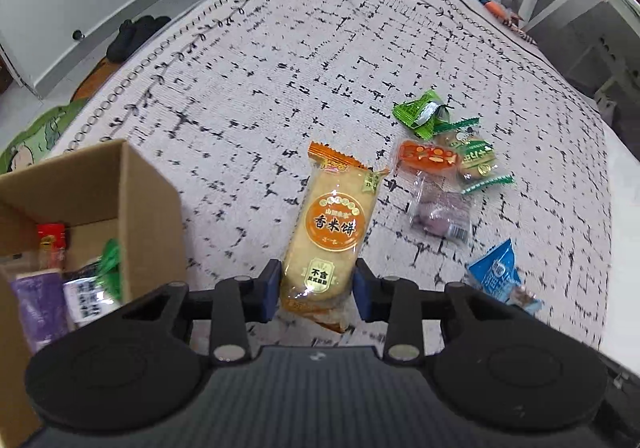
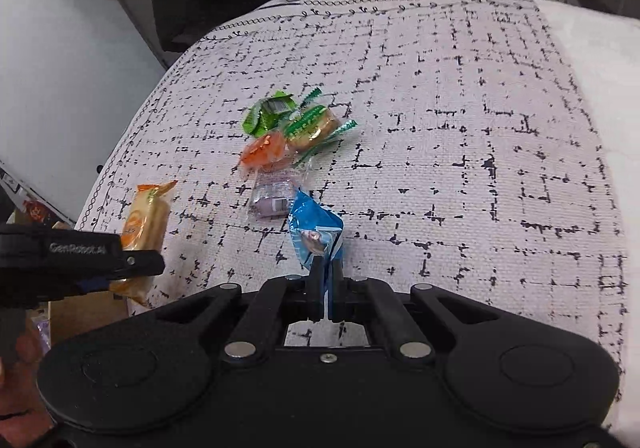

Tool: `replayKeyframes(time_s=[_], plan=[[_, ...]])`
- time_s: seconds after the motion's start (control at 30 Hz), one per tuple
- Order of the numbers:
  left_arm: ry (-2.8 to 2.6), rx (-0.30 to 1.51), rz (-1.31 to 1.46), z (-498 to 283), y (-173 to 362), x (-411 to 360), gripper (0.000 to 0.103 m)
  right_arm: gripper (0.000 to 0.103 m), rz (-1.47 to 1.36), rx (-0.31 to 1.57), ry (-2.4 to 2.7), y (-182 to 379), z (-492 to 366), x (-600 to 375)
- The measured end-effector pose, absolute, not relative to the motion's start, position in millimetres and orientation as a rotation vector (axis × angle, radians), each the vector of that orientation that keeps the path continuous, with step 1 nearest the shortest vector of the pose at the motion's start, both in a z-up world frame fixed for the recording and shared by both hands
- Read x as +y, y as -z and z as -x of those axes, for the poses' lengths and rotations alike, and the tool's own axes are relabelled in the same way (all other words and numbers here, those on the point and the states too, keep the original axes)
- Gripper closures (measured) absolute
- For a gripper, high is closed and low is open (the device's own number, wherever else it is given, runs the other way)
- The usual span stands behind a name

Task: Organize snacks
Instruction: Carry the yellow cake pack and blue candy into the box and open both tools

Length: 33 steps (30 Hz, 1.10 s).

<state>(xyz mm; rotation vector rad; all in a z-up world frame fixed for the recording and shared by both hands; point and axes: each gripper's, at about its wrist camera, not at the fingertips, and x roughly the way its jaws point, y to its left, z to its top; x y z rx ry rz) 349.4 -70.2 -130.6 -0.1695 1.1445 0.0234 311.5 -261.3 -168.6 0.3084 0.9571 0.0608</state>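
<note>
Left claw clamped on the near end of a rice cracker packet, blue pads pressing both long sides, packet pointing away from the claw and lifted clear of the patterned bed cover. To the left of this claw and close by, an open cardboard box with several wrapped snacks already inside, among them a purple packet and a red-topped one. Ahead and to the right of the left claw, a small heap lying on the cover: green wrapper, orange wrapper, green-edged biscuit pack, clear pack with purple pieces, all touching or overlapping.

Right claw shut tight on the near edge of a blue wrapper, fingers nearly together with the thin foil pinched between. Whether the wrapper is lifted off the cover cannot be told. Just beyond the blue wrapper, the same heap, its clear purple pack nearest. Far to the left of the right claw, the other gripper with the rice cracker packet in its grip.
</note>
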Motion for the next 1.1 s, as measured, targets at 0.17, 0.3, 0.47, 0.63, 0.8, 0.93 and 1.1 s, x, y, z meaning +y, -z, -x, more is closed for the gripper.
replayKeyframes(time_s=[0.17, 0.3, 0.47, 0.63, 0.8, 0.93, 1.1], plan=[[-0.012, 1.137, 0.193, -331.8, 117.2, -58.4, 0.066, 0.102, -0.281, 0.934, -0.057, 152.0, -300.8, -250.8], [-0.014, 1.131, 0.209, -317.8, 107.1, -46.9, 0.066, 0.102, -0.262, 0.922, -0.053, 138.3, -292.4, -239.1], [-0.017, 1.128, 0.245, -302.8, 99.6, -29.4, 0.066, 0.102, -0.21, 0.934, -0.04, 126.2, -285.4, -217.0], [-0.002, 1.118, 0.282, -291.0, 95.2, -12.8, 0.066, 0.102, -0.168, 0.926, -0.023, 115.9, -280.7, -195.6], [0.033, 1.098, 0.313, -282.7, 87.1, -0.1, 0.066, 0.102, -0.15, 0.898, -0.028, 103.1, -274.5, -176.3], [0.047, 1.085, 0.32, -277.9, 78.8, 7.7, 0.066, 0.102, -0.146, 0.881, -0.034, 94.9, -272.7, -161.4], [0.061, 1.065, 0.338, -273.8, 69.8, 21.0, 0.066, 0.102, -0.142, 0.863, -0.049, 86.1, -271.0, -142.8]])
